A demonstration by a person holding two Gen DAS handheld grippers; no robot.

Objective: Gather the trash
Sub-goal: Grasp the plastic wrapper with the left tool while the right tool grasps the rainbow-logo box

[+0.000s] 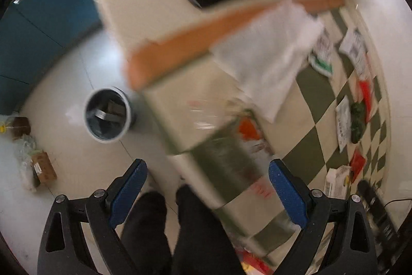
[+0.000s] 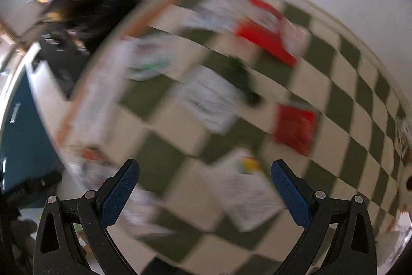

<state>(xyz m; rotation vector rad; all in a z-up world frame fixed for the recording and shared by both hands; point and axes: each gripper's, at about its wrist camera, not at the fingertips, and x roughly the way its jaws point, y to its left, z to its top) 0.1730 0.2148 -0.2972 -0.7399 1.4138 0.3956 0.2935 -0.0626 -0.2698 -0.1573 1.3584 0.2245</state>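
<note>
Both claws gape, holding nothing. From the left claw (image 1: 208,187) the bin (image 1: 109,116) stands on the floor at ten o'clock. Wrappers (image 2: 209,97) lie on the checkered cloth (image 2: 342,105) at twelve o'clock of the right claw (image 2: 205,181); printing too blurred to read.

Trash bin (image 1: 108,117) on floor at 9 o'clock of table (image 1: 180,105), just beside its corner. Wrappers (image 1: 343,124) scattered on tablecloth (image 1: 316,120) at 3 o'clock. Cardboard box (image 1: 43,168) on floor at 8 o'clock.
</note>
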